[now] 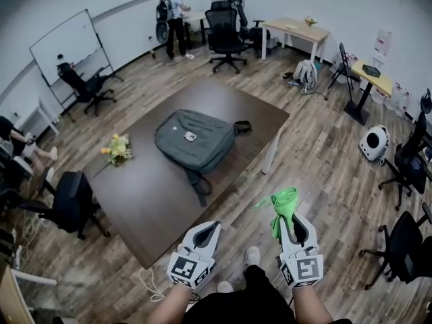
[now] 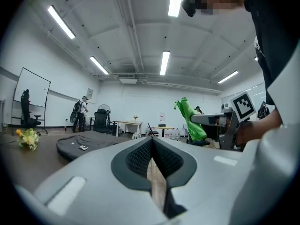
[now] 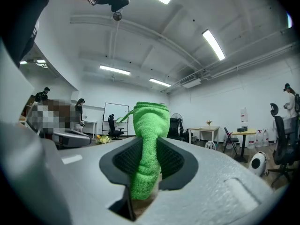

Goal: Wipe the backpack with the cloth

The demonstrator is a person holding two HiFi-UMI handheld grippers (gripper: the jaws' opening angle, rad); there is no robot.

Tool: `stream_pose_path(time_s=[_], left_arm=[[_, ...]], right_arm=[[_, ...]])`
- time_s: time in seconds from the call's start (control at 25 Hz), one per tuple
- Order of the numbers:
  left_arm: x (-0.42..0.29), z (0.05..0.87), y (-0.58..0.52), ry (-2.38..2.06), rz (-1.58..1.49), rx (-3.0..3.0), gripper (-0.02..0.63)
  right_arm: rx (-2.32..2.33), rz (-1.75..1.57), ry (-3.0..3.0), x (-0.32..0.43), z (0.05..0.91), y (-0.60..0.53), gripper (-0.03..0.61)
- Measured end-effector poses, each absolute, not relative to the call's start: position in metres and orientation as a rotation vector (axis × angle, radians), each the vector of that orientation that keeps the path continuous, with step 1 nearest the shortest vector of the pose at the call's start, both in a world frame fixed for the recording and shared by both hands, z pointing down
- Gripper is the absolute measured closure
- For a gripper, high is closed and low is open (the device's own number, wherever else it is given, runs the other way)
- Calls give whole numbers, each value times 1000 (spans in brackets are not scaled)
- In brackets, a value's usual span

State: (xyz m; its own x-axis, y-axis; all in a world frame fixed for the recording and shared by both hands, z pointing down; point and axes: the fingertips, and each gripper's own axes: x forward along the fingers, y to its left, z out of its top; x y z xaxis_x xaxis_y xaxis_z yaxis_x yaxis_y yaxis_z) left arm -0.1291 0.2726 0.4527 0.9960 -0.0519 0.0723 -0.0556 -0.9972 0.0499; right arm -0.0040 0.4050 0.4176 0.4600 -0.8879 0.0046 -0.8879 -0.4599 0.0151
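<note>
A grey-green backpack [image 1: 194, 139] lies flat on the dark brown table [image 1: 142, 201], a strap trailing toward the near edge; in the left gripper view the backpack [image 2: 86, 143] shows low at the left. My right gripper [image 1: 287, 216] is shut on a bright green cloth [image 1: 283, 208], held off the table's near right corner; the cloth [image 3: 147, 146] stands up between the jaws. My left gripper [image 1: 206, 232] hovers at the table's near edge, jaws closed together with nothing in them, and its view shows the cloth [image 2: 190, 121] at the right.
A small bunch of yellow flowers [image 1: 118, 148] sits on the table's left side. Office chairs [image 1: 67, 201] stand around the room, one close to the table's left. A person [image 1: 175, 19] stands at the far wall beside a whiteboard [image 1: 64, 46]. Wooden floor surrounds the table.
</note>
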Motion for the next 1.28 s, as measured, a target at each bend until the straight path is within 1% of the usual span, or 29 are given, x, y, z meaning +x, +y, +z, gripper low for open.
stream_pose_path(time_s=[0.64, 0.96, 1.28], left_arm=[[-16, 442, 192, -318, 131, 3110, 597], [-5, 456, 168, -524, 172, 3073, 597], [-19, 465, 131, -725, 182, 2975, 597]], right_arm=[[2539, -9, -1878, 129, 416, 300, 483], [2448, 14, -2023, 163, 425, 266, 483], [2287, 61, -2161, 159, 433, 210, 483]])
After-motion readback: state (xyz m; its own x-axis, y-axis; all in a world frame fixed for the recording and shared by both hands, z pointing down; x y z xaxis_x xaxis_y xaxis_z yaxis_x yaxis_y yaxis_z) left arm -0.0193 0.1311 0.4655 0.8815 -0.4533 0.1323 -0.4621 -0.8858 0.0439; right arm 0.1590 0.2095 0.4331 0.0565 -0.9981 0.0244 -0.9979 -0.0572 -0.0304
